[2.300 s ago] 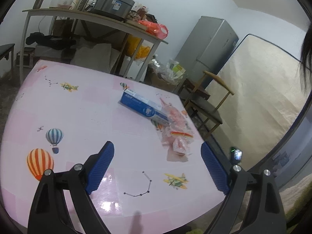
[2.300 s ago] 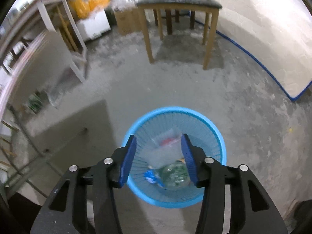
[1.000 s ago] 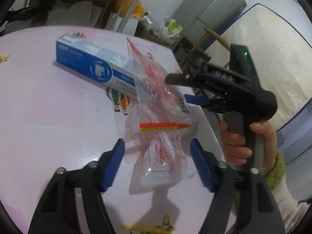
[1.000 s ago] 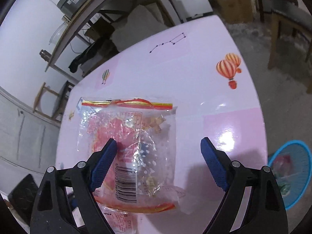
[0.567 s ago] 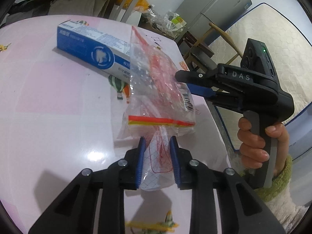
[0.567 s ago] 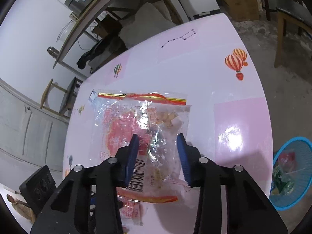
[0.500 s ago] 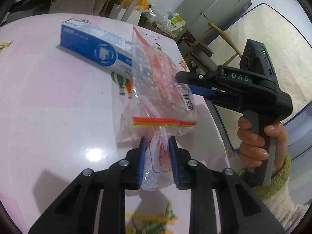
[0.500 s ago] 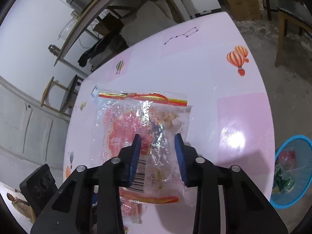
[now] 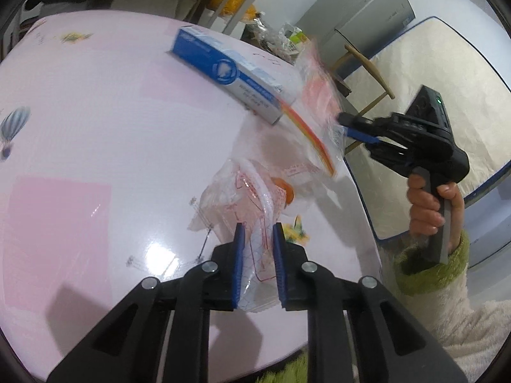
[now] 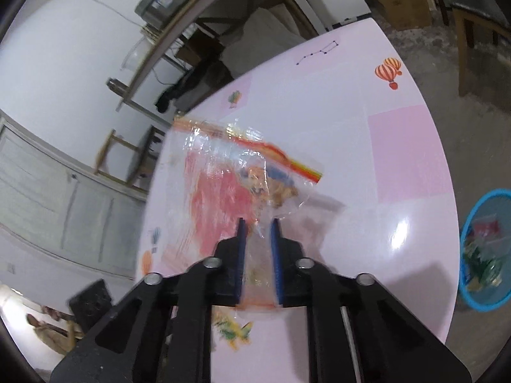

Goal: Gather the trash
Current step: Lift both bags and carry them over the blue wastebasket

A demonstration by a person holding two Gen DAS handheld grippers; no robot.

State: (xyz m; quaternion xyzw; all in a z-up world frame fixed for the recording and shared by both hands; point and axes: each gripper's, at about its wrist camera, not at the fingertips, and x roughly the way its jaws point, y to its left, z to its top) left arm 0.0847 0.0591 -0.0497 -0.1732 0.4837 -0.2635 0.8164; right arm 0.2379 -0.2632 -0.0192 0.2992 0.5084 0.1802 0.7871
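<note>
Clear crinkled plastic bags lie on a glossy pink tabletop beside a smooth cardboard box.

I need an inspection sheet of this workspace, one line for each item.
Surface: pink table with balloon prints, glossy.
Job's things: clear wrapper and red-printed bag, each clamped; blue bin on the floor holds trash.
Clutter: blue toothpaste box on the table.
Grippers: left gripper shut on the wrapper; right gripper shut on the bag, jaws just closed further.
Cables: nothing seen.
Surroundings: wooden chair, grey fridge.
</note>
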